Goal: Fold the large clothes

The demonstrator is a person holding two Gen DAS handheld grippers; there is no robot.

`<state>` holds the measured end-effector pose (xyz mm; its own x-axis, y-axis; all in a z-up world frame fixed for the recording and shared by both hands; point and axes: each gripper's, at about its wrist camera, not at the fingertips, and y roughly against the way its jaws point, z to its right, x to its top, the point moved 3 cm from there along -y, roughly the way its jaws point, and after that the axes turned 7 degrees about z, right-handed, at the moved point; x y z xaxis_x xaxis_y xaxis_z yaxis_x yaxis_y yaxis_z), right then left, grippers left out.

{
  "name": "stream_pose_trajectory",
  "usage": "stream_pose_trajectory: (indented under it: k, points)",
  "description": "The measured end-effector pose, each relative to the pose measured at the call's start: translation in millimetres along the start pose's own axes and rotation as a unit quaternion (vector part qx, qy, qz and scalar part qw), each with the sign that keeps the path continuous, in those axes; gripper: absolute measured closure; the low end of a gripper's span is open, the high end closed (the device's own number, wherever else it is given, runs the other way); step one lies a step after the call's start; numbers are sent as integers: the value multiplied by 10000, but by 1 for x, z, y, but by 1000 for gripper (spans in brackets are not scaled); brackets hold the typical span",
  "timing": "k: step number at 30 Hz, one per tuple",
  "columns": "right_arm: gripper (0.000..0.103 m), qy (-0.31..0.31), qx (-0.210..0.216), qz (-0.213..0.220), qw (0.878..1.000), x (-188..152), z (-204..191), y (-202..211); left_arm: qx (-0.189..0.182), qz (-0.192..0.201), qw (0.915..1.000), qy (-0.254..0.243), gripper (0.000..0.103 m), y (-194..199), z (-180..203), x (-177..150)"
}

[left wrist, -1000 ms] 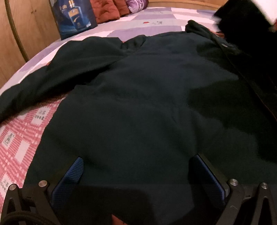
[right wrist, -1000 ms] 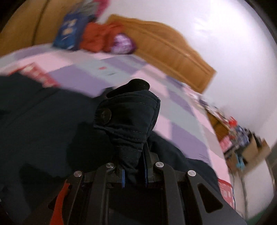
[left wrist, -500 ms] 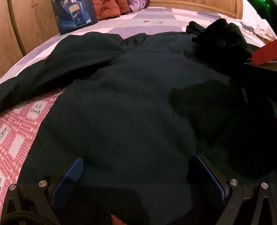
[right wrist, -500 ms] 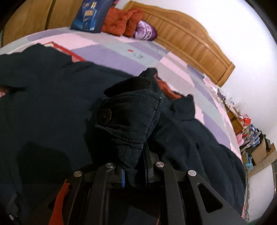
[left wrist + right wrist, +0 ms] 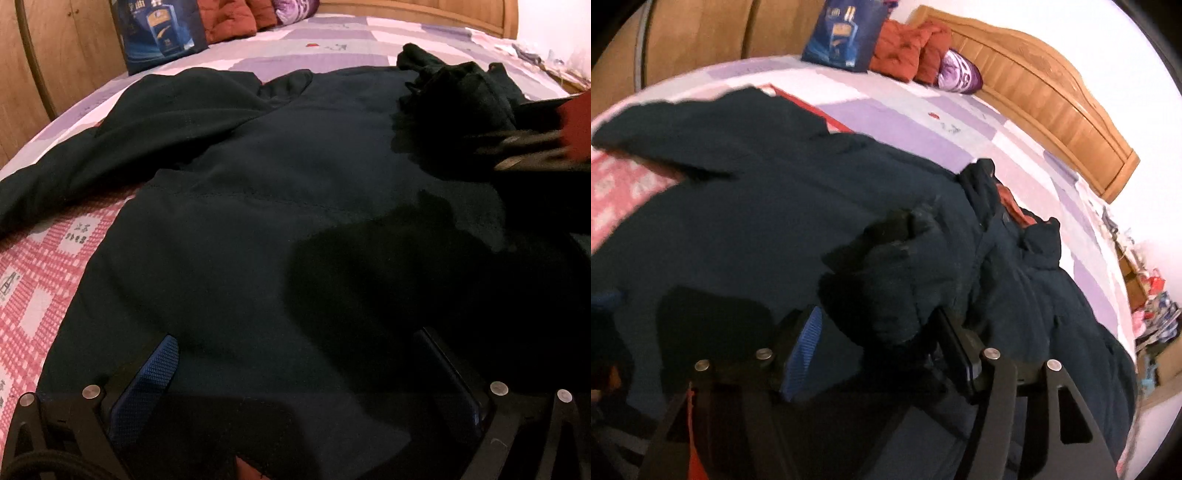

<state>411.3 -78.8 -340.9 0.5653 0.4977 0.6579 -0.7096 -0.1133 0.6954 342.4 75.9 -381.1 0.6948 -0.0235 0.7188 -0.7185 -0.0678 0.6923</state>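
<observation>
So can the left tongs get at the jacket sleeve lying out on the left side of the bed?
Probably yes. The left tongs are open over the jacket, and the sleeve lies flat on the bed with nothing on it.

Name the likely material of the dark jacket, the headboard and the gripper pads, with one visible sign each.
Dark jacket: matte woven cloth, probably padded; stitched seam, soft puffy folds.
Headboard: varnished wood; orange-brown sheen, carved slats.
Gripper pads: blue, probably rubber or textured plastic; fine knurled grid.
</observation>
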Motion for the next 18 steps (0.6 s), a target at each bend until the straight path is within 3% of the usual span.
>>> stream_pose_trajectory:
  k: [7,11,14,15,16,18]
  points:
    - [36,-582,-404,0,9975,-13,45,16,31,11,10000,-36,0,-1,0,0]
    - [36,-898,-224,-370,9950,-19,58,-10,76,27,9999,-80,0,0,1,0]
    - [36,-687,-373,-507,9956,-19,53,-27,70,21,9999,-78,0,0,0,0]
    - [39,-799,-239,-535,9951,-18,51,-30,68,23,9999,-77,0,0,1,0]
    - [54,-913,-57,-518,9945,-16,48,-30,70,27,9999,-78,0,0,1,-1]
    - [66,-755,71,-406,9963,-12,34,-26,89,36,9999,-96,0,1,1,-1]
